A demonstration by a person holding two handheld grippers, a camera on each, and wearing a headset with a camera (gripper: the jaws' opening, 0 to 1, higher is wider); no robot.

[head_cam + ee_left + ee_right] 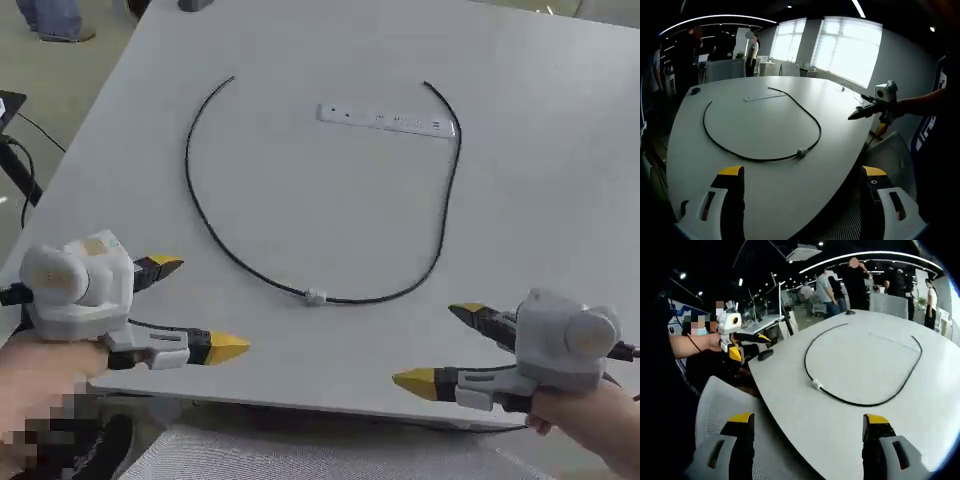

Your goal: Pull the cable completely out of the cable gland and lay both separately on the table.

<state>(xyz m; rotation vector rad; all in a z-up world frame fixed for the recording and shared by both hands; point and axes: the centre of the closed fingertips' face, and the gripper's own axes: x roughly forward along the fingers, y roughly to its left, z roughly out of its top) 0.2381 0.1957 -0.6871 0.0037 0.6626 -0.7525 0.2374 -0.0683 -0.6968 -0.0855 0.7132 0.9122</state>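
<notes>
Left tongs (pixel 208 305): held level over the near left edge of the desk (pixel 560 200), jaws apart, gripping nothing.
Right tongs (pixel 428 344): level at the near right edge, jaws apart, unloaded, tips pointing left.
Cable (pixel 188 165): we count one, black, lying in an open loop mid-desk.
Cable gland (pixel 315 296): one, white, threaded on the cable at the loop's near point.
Power strip (pixel 387 120): one, far side, between the cable ends.

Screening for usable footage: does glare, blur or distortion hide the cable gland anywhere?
Head view: even light, sharp, cable gland plain. Left gripper view: fisheye curves the table, windows blown out, cable gland small. Right gripper view: dark surroundings, cable gland readable.
</notes>
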